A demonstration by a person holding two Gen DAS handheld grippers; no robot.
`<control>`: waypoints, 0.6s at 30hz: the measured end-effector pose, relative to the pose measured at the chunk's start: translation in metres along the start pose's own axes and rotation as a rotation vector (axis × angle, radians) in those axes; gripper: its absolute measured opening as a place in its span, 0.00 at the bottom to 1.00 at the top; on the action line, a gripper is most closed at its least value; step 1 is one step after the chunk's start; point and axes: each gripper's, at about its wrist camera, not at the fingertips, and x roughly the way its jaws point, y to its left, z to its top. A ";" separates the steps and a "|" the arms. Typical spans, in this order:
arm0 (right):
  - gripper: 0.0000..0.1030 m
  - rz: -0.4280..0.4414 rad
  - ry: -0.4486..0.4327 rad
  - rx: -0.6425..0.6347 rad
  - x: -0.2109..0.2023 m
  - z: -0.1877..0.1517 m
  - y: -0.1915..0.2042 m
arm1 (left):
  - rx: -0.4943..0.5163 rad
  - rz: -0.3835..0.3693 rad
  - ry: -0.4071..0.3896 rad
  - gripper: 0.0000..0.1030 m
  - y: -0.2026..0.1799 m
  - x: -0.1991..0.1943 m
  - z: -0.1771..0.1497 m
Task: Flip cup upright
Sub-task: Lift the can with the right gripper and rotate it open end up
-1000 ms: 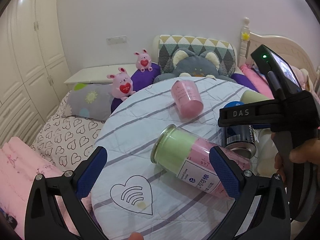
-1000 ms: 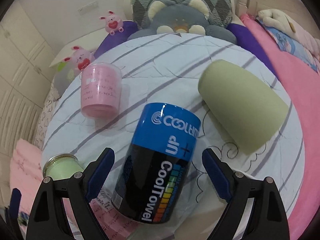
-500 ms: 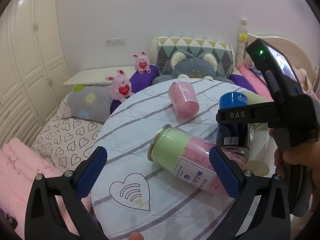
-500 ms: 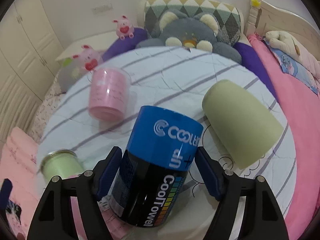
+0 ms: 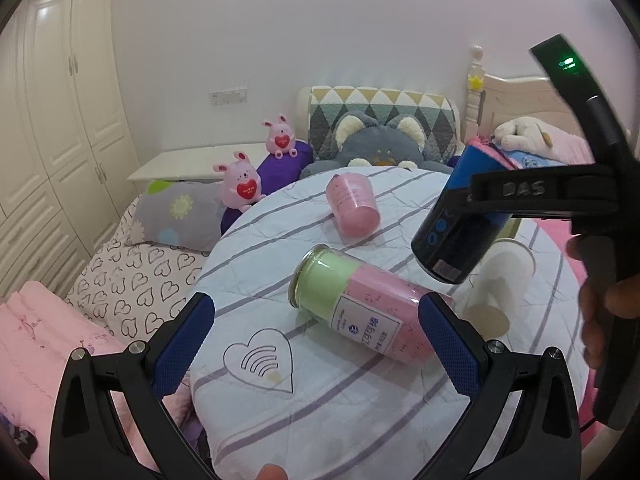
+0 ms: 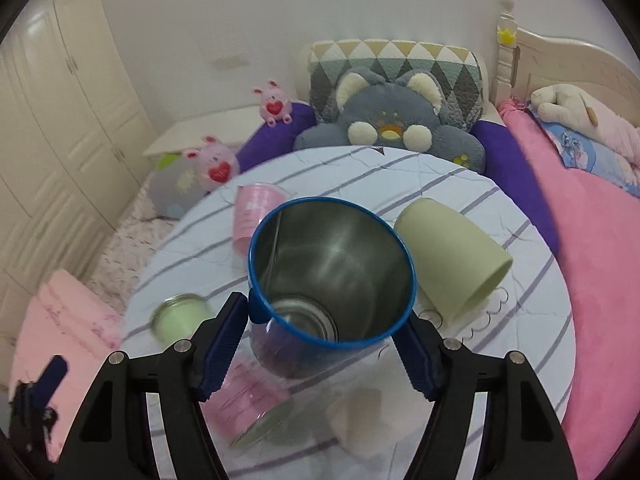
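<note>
My right gripper (image 6: 322, 346) is shut on the blue and black metal cup (image 6: 332, 276). It holds the cup in the air, tilted, with the open mouth toward the camera. In the left wrist view the same cup (image 5: 460, 224) hangs tilted above the round table (image 5: 320, 392) at the right, clamped by the right gripper. My left gripper (image 5: 316, 344) is open and empty, low over the table's front edge, with a green and pink jar (image 5: 360, 308) lying on its side between and beyond its fingers.
A pink cup (image 5: 352, 208) lies on its side at the far middle of the table. A pale green cup (image 6: 452, 264) lies on its side at the right. Plush toys and pillows (image 6: 384, 120) line the bed behind. A pink blanket (image 6: 600, 260) lies to the right.
The right gripper has closed on the blue cup, lifted it off the table and tipped it so its open mouth faces the right camera. The left gripper has drawn back slightly.
</note>
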 end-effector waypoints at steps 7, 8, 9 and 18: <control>0.70 0.131 0.015 -0.005 -0.046 -0.030 -0.004 | 0.010 -0.039 -0.023 1.00 0.002 -0.039 -0.014; 0.70 0.154 0.030 -0.007 -0.050 -0.036 -0.005 | 0.013 -0.041 -0.025 1.00 0.002 -0.043 -0.016; 0.70 0.178 0.044 -0.003 -0.055 -0.045 -0.006 | 0.020 -0.037 -0.028 1.00 0.000 -0.048 -0.018; 0.70 0.370 0.252 0.045 -0.051 -0.100 -0.020 | 0.100 -0.112 -0.002 1.00 -0.021 -0.069 -0.037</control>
